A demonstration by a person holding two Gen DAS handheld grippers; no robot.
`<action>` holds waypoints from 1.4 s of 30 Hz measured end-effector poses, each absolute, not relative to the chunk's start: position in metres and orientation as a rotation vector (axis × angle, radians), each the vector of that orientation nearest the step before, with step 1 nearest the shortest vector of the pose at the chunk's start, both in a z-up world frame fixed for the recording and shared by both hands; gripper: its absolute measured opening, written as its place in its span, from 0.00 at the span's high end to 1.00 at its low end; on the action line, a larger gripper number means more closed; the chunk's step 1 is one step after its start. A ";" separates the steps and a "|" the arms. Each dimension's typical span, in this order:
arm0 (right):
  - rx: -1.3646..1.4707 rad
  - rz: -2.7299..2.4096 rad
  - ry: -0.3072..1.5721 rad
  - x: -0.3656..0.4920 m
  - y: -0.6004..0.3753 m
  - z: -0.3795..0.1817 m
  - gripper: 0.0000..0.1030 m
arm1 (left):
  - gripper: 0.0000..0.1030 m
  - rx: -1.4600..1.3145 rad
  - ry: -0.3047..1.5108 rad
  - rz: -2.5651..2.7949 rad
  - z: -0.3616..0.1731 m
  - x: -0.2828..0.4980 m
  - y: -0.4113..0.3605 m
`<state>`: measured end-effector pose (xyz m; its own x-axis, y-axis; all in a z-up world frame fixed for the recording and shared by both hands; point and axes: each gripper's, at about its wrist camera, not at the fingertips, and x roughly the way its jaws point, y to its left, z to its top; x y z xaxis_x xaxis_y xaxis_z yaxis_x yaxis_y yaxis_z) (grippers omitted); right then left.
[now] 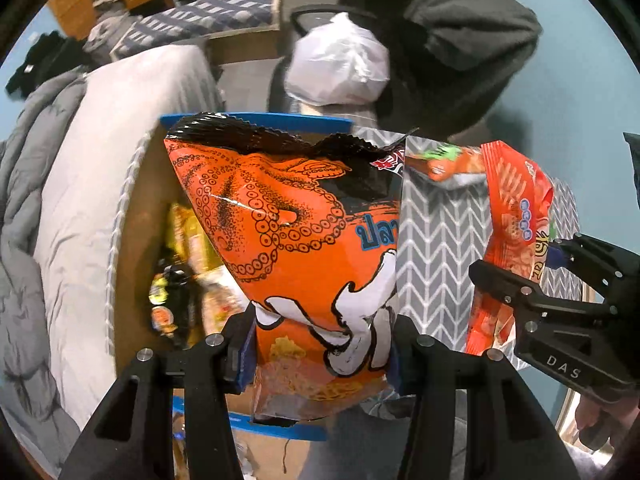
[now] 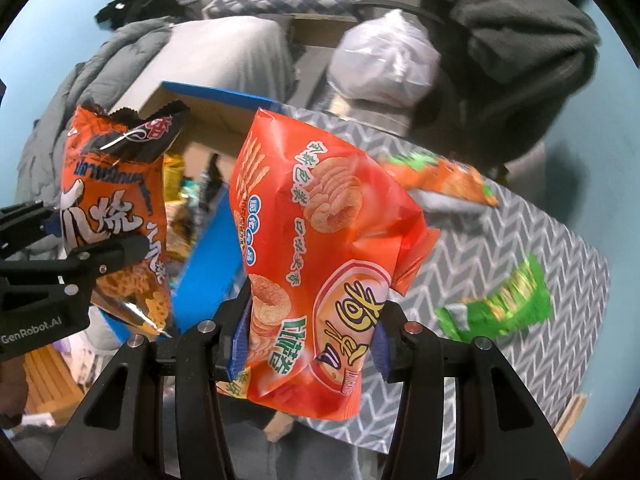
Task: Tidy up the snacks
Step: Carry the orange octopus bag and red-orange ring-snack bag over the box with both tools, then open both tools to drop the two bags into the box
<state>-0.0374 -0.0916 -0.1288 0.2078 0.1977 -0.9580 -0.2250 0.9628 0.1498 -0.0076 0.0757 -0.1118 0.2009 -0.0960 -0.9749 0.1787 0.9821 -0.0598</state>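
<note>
Left wrist view | octopus-print snack bag [image 1: 304, 240] pinched in left claw [image 1: 320, 356], hanging over cardboard box [image 1: 256, 120] of snacks | prawn-cracker bag [image 2: 320, 248] pinched in right claw [image 2: 308, 344], above chevron-cloth worktop [image 2: 500, 248] edge nearest box | advice: keep bags apart, lower each inside box walls before releasing

Black skeletal claws [image 1: 320, 344] with blue pads, silver screws, white lettering, seemingly "DAS"

Pale blue floor [image 1: 568, 12]; a grey quilted mattress [image 1: 72, 208], wooden furniture [image 1: 76, 4], a chevron-patterned grey cloth surface [image 2: 500, 256], clutter behind
</note>
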 end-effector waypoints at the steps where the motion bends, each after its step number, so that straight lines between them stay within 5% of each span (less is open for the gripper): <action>1: -0.025 0.309 1.328 -0.033 -0.085 -0.129 0.53 | 0.51 0.065 1.355 -0.180 -0.112 -0.007 0.081; 34: -0.089 0.500 1.407 0.030 0.051 -0.166 0.48 | 0.50 -0.039 1.430 -0.018 -0.146 0.019 0.190; 42: -0.073 0.488 1.375 0.032 0.050 -0.156 0.36 | 0.33 -0.046 1.388 -0.019 -0.136 0.020 0.193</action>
<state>0.0323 0.0497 -0.1561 0.1114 0.2901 -0.9505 -0.3742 0.8983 0.2303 0.0196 0.1929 -0.1360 0.1821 -0.0403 -0.9825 -0.0134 0.9990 -0.0435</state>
